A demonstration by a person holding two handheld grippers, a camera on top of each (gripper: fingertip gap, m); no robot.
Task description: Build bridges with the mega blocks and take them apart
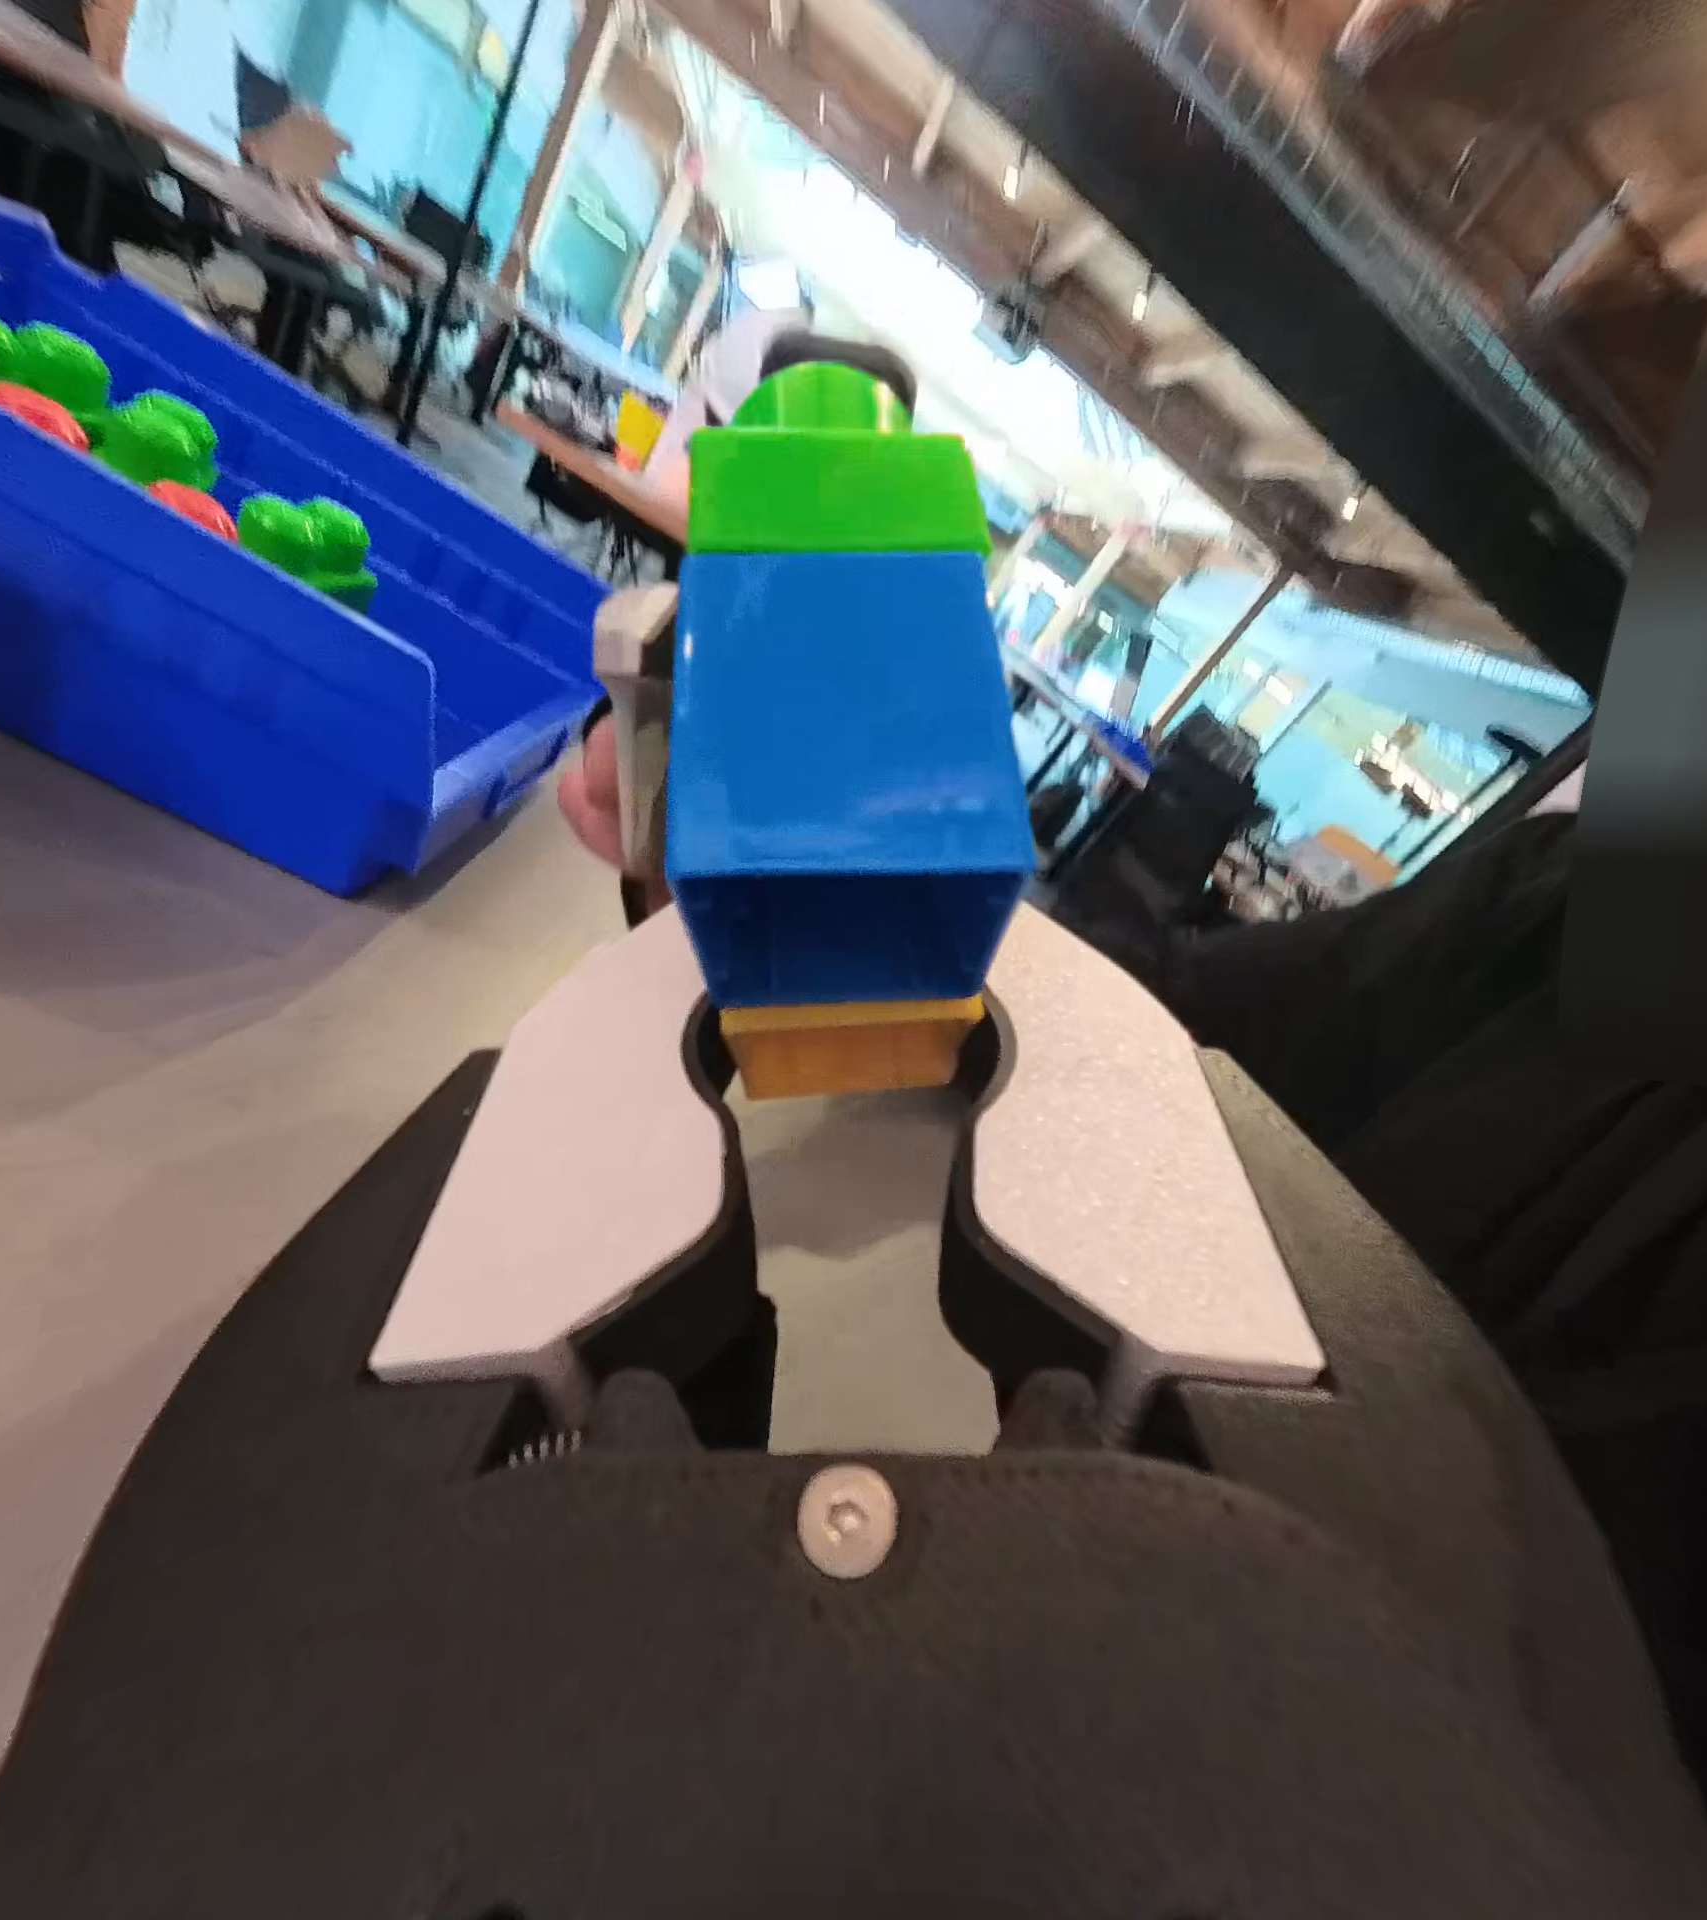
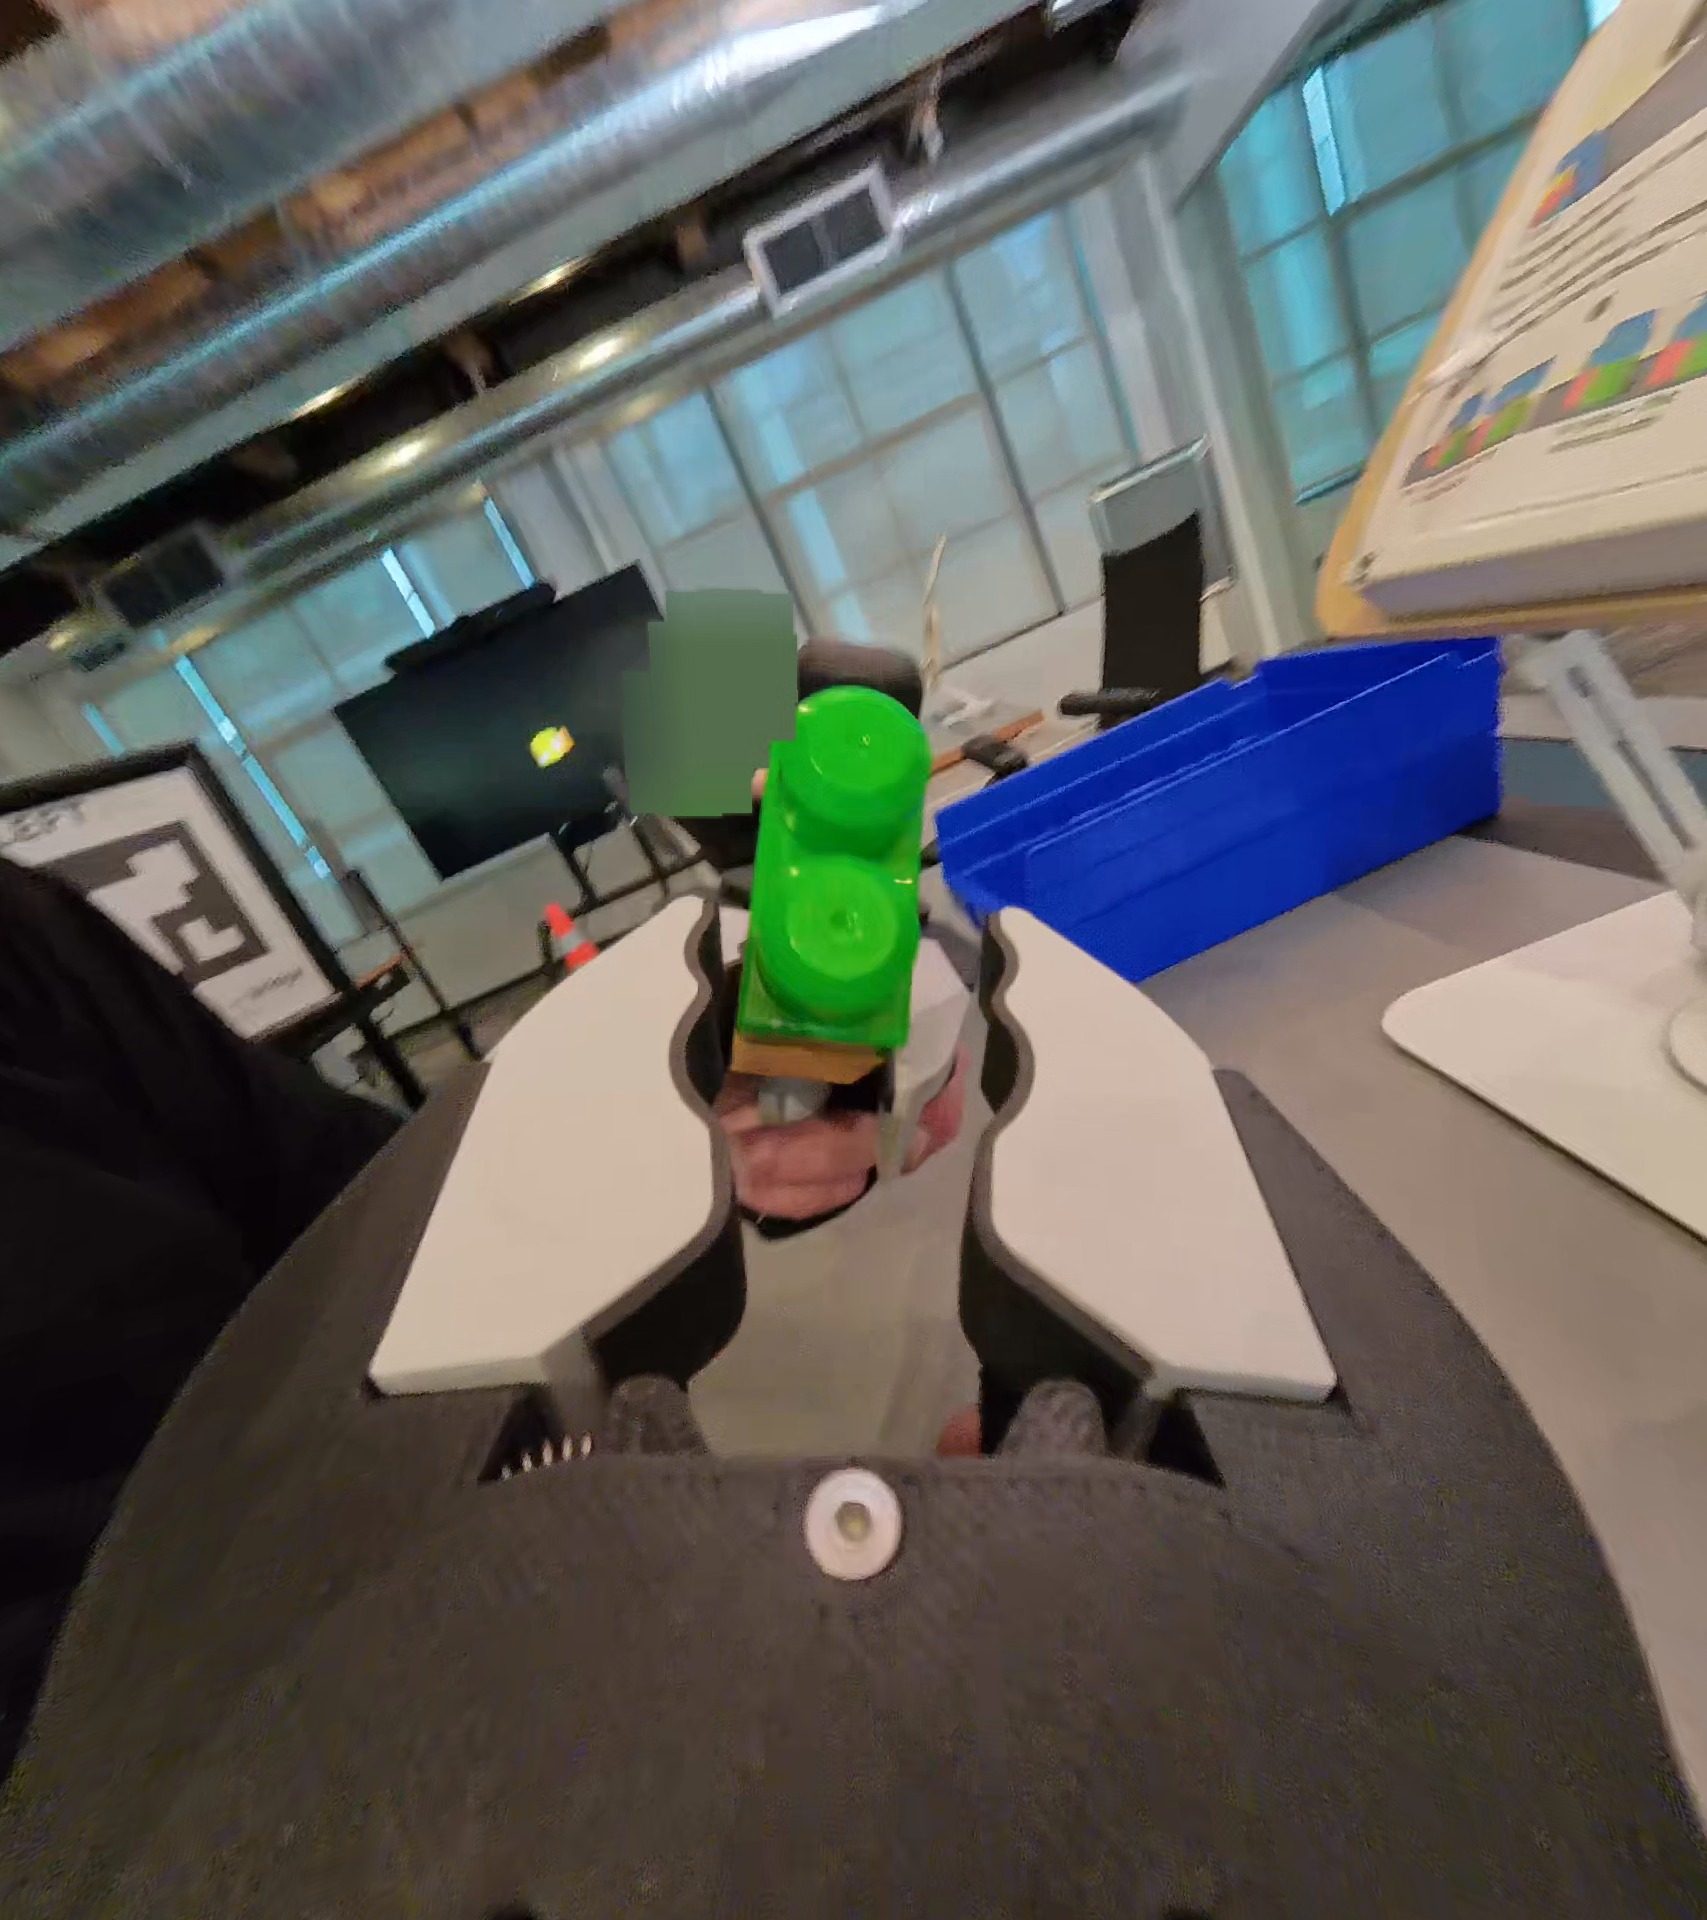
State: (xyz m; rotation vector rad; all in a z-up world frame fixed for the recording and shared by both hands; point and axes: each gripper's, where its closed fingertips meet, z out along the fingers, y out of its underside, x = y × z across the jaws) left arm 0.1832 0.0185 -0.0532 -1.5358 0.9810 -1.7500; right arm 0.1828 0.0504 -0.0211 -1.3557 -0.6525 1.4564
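Clamping the yellow block (image 1: 847, 1055) under blue block (image 1: 844, 748), left tool (image 1: 849, 1039), right tool (image 2: 844, 997) released around green block (image 2: 833, 894).

A green two-stud block (image 2: 833, 894) stands between the right gripper's (image 2: 849, 987) spread white fingers (image 2: 610, 1091).
A gap shows beside its right side. A yellow piece (image 2: 802, 1058) sits under it; a blue bin (image 2: 1233, 821) lies at two o'clock.

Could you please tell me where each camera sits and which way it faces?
Left wrist view: on the left claw, looking along its fingers at the block stack it grips; a dark sleeve shows right.
Right wrist view: on the right claw, facing the stack's green block end-on; sleeve left.
Shared: the stack, the blue bin.
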